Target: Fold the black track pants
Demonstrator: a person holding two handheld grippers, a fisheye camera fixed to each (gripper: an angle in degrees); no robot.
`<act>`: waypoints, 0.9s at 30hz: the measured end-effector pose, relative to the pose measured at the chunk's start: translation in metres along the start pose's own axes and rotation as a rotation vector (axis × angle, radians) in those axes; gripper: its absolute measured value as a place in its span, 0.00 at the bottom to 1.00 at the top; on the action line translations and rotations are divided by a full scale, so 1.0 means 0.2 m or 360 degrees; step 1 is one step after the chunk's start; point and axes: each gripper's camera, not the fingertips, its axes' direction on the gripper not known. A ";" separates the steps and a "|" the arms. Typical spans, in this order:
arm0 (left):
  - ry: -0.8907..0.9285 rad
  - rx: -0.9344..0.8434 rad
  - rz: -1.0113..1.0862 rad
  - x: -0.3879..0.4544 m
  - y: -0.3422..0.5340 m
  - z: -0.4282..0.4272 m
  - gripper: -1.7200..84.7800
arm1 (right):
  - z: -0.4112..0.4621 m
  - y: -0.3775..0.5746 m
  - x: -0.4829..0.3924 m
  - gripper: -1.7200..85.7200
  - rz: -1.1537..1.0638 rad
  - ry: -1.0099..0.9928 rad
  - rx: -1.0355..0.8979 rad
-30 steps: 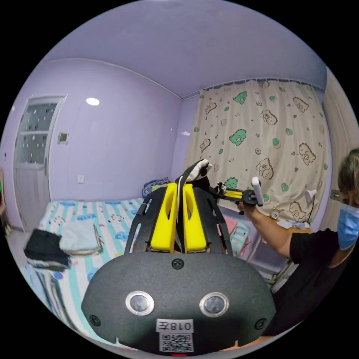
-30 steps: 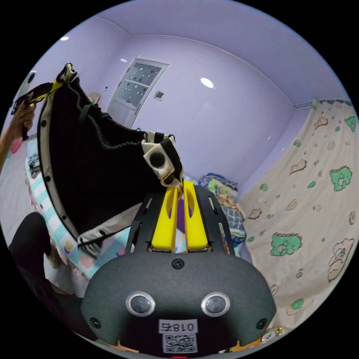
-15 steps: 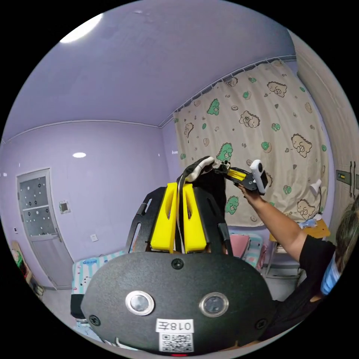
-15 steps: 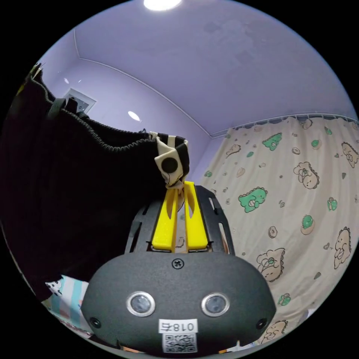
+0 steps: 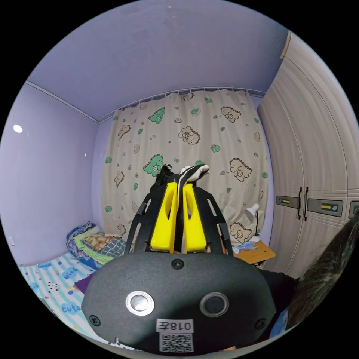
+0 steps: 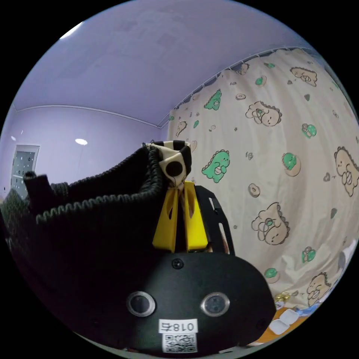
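1. Jaws of the left gripper (image 5: 178, 187) clenched on a cream-and-black striped edge of the black track pants (image 5: 190, 172), fabric poking out past the tips.
2. Jaws of the right gripper (image 6: 179, 187) clamped on a waistband corner of the black track pants (image 6: 93, 209), by the cream trim with a black snap.
3. Pants hang in the air off both grippers; in the right gripper view the ribbed waistband looks doubled, two elastic edges side by side.
4. Behind: dinosaur-print curtain (image 5: 194, 149), wardrobe (image 5: 310, 168), desk with a lamp (image 5: 252, 211), striped bed (image 5: 56, 280) with a bundled quilt (image 5: 95, 243).
5. Step, likely: waistband corners gathered to halve the pants lengthwise.
6. Next move calls for keeping both grips, then lowering the pants flat onto the bed.
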 end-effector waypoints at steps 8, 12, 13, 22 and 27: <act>-0.0236 0.0017 -0.0435 -0.67 0.84 -0.33 0.02 | 0.53 0.37 -0.87 0.05 -0.0093 -0.0409 -0.0080; -0.0529 0.0145 -0.0754 -1.05 1.50 -0.95 0.02 | 0.68 0.66 -1.77 0.05 -0.0311 -0.0762 -0.0109; -0.0578 0.0176 -0.0805 -1.09 1.61 -1.06 0.02 | 0.66 0.76 -2.08 0.05 -0.0380 -0.0884 -0.0108; -0.1689 0.0254 -0.1384 -1.06 3.13 -2.56 0.02 | 0.15 1.84 -4.15 0.11 -0.1372 -0.1892 -0.0833; -0.1813 0.0360 -0.2051 -1.05 3.96 -3.14 0.02 | 0.26 1.96 -4.18 0.13 -0.1455 -0.2080 -0.1006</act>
